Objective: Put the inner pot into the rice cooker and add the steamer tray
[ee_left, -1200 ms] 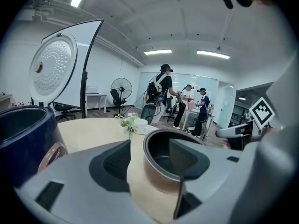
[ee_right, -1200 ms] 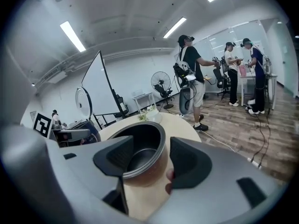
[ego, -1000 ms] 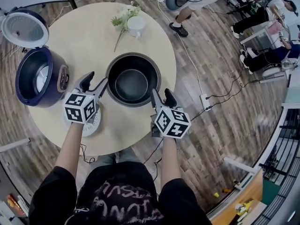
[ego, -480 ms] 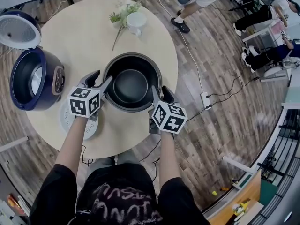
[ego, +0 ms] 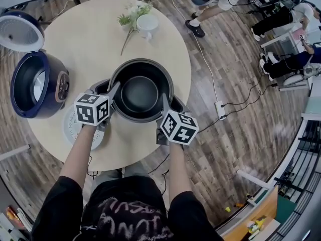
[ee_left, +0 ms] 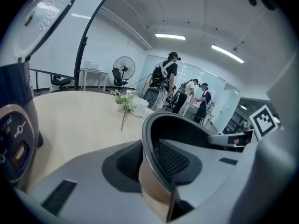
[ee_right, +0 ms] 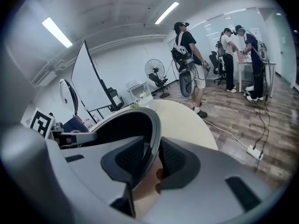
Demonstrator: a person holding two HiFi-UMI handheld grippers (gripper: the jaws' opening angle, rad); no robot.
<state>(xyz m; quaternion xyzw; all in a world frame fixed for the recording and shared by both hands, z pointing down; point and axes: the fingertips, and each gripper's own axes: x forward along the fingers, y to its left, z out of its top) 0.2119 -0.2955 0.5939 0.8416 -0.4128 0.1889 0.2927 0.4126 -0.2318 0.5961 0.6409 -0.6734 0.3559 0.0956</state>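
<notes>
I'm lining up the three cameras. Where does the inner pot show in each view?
Head view: inner pot at picture centre.
Left gripper view: inner pot lower centre, large.
Right gripper view: inner pot centre-left, large.
Shared landmark: rice cooker, left of the pot in all three.

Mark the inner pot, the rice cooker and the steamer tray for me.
inner pot (ego: 140,93), head view, its inside floor.
rice cooker (ego: 63,87), head view, its control panel.
steamer tray (ego: 70,128), head view, its bare left edge.
</notes>
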